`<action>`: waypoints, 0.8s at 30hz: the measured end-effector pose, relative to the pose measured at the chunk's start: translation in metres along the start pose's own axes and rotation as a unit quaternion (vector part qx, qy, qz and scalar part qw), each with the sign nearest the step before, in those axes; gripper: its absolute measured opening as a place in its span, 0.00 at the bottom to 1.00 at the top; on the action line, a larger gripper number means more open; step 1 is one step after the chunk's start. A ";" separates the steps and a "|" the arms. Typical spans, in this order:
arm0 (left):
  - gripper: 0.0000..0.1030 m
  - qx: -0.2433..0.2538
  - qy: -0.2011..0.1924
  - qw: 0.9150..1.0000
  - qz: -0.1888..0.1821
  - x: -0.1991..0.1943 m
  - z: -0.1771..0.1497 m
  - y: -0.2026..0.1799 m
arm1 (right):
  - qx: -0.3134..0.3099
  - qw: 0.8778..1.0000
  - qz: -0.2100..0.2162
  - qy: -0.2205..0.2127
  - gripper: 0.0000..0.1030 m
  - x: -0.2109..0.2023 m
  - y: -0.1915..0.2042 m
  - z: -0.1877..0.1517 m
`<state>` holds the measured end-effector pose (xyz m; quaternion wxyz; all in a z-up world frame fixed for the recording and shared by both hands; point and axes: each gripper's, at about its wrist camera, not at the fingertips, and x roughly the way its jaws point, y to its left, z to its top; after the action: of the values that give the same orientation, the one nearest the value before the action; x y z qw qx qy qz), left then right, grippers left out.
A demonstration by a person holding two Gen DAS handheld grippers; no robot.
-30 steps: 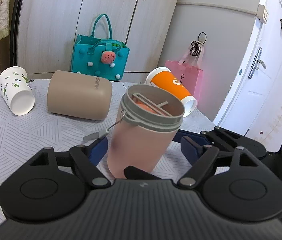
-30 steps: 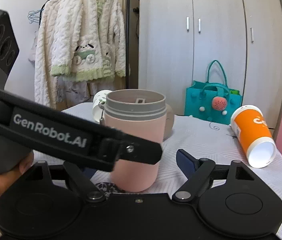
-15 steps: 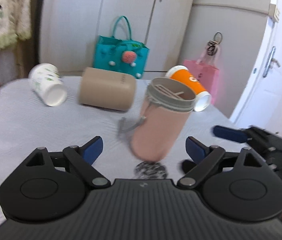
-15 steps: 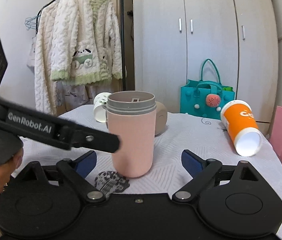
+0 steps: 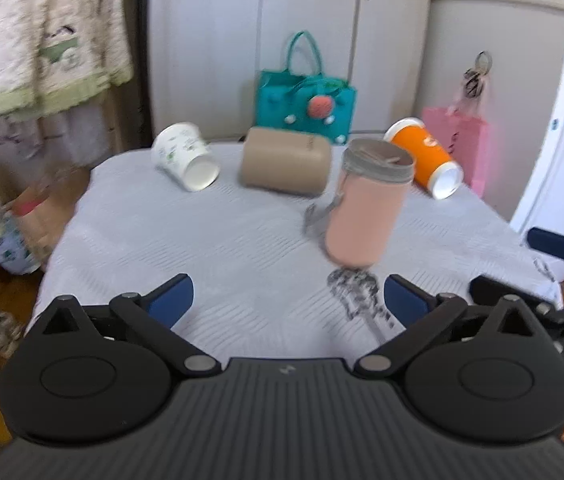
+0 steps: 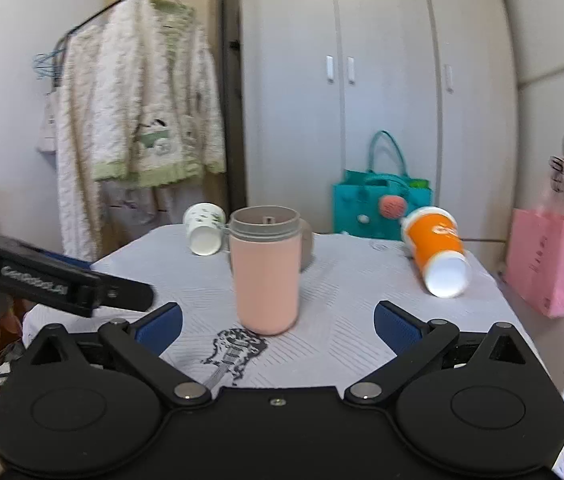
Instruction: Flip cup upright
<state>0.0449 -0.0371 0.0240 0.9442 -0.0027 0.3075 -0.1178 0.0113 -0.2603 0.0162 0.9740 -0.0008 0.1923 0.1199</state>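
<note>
A pink cup with a grey rim (image 5: 365, 208) (image 6: 265, 268) stands upright on the white tablecloth (image 5: 202, 248), free of both grippers. A tan cup (image 5: 283, 166), a white leaf-print cup (image 5: 186, 156) (image 6: 204, 228) and an orange cup (image 5: 425, 156) (image 6: 435, 250) lie on their sides behind it. My left gripper (image 5: 287, 300) is open and empty, well short of the pink cup. My right gripper (image 6: 278, 326) is open and empty, just in front of the pink cup. The tan cup is mostly hidden behind the pink cup in the right wrist view.
A guitar print (image 6: 234, 350) marks the cloth in front of the pink cup. A teal bag (image 5: 305, 100) and a pink bag (image 6: 541, 260) stand past the table's far and right edges. A knitted jacket (image 6: 138, 108) hangs at the left. Wardrobe doors (image 6: 361, 80) stand behind.
Both grippers have pulled back from the pink cup, which was between their fingers a second ago. The cup stays upright on the cloth. More of the table shows in both views.
</note>
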 end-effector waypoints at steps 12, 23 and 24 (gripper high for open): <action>1.00 -0.031 -0.012 0.999 0.027 -0.036 -0.005 0.011 | 0.034 0.997 -0.069 -0.009 1.00 -0.032 0.004 0.007; 1.00 -0.031 -0.039 0.997 0.054 -0.047 -0.013 0.008 | 0.010 0.994 -0.105 -0.021 1.00 -0.043 0.023 0.004; 1.00 -0.030 -0.039 0.997 0.057 -0.046 -0.014 0.008 | 0.009 0.994 -0.107 -0.021 1.00 -0.044 0.025 0.003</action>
<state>0.0027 -0.0175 0.0390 0.9603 -0.0184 0.2733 -0.0538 -0.0324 -0.2465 0.0367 0.9850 -0.0097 0.1719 0.0135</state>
